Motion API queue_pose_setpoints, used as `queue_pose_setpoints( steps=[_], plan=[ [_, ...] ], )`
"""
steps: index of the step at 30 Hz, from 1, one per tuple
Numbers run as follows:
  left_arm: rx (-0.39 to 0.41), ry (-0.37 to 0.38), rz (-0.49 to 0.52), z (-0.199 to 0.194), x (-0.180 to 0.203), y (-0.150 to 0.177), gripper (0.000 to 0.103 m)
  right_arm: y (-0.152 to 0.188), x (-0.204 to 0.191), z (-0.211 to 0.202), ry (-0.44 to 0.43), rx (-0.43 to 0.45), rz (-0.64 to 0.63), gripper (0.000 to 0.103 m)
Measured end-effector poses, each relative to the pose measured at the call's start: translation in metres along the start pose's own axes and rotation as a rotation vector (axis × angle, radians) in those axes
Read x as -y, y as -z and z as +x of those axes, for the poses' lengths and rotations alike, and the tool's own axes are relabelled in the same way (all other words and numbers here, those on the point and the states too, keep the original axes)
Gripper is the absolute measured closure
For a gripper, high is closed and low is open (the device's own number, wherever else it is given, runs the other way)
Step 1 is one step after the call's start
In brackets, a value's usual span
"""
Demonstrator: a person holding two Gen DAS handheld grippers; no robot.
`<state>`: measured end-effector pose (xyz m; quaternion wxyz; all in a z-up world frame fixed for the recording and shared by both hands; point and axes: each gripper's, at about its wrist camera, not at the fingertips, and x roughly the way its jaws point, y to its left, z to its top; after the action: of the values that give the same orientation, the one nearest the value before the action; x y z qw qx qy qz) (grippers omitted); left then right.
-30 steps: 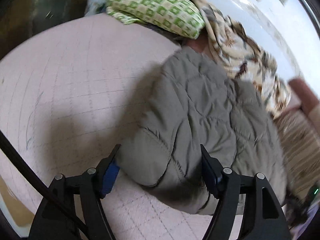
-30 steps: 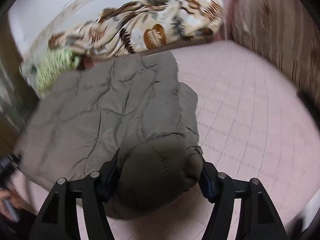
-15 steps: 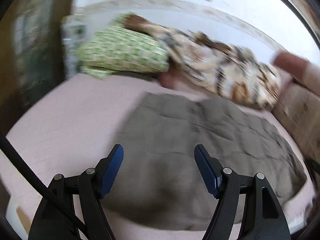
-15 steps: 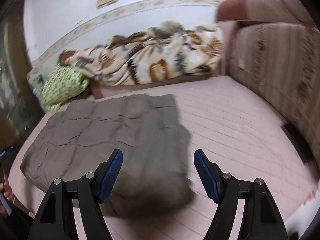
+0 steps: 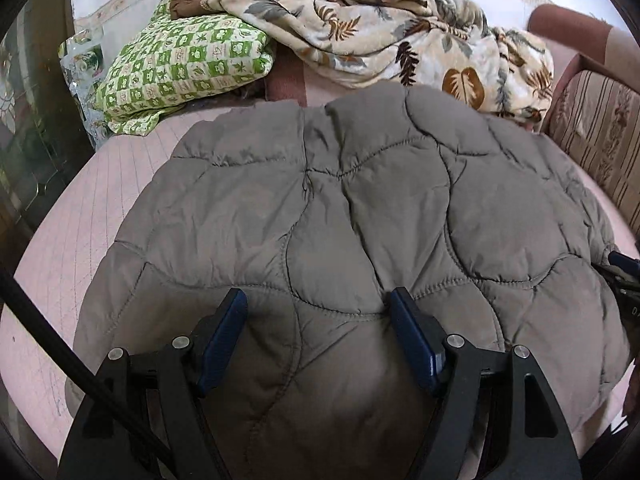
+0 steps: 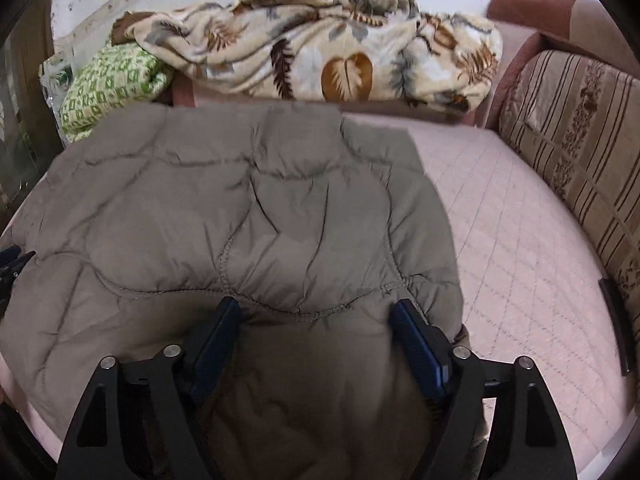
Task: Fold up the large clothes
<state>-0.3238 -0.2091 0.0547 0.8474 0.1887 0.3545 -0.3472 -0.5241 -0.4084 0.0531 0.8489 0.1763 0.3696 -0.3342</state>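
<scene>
A grey-brown quilted jacket [image 5: 360,200] lies spread flat on the pink bed cover [image 5: 80,220]. My left gripper [image 5: 318,306] hangs open over the jacket's near edge, its blue pads apart with padded cloth beneath them. My right gripper [image 6: 316,312] sits over the jacket [image 6: 240,208] near its right side. Its jaws are opening, and a bulge of the cloth lies between them. Each gripper's tip shows at the edge of the other's view, the right gripper [image 5: 624,268] and the left gripper [image 6: 12,260].
A leaf-print blanket [image 6: 320,52] and a green checked pillow [image 5: 184,64] lie along the far wall. A striped sofa back [image 6: 580,140] borders the bed on the right, with a dark flat object [image 6: 616,328] at its foot. Bare pink cover [image 6: 520,260] stretches right of the jacket.
The right gripper let go of the folded jacket part, and the jacket now lies flat. The left gripper swung round from the jacket's side to its near edge. Both moved in over the cloth.
</scene>
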Motion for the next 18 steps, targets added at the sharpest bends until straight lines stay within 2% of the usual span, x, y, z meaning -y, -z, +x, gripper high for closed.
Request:
queue_pose_setpoints(
  steps=[6, 9, 11, 15, 18],
  plan=[
    [0.046, -0.032, 0.006, -0.005, 0.005, 0.000, 0.030, -0.002, 0.004, 0.005, -0.005, -0.022, 0.027, 0.018],
    [0.143, -0.066, 0.017, -0.025, 0.010, -0.003, 0.030, -0.001, 0.004, -0.005, -0.004, 0.000, 0.040, 0.018],
    [0.212, -0.073, 0.028, -0.042, 0.015, -0.004, 0.030, 0.001, 0.004, -0.026, -0.013, 0.060, 0.041, 0.018],
    [0.311, 0.002, 0.034, -0.074, 0.027, -0.002, 0.030, 0.008, -0.007, -0.065, 0.000, 0.177, -0.017, 0.018],
    [0.317, 0.020, 0.080, -0.079, 0.043, 0.005, 0.030, 0.017, -0.024, -0.072, -0.029, 0.187, -0.056, 0.018]
  ],
)
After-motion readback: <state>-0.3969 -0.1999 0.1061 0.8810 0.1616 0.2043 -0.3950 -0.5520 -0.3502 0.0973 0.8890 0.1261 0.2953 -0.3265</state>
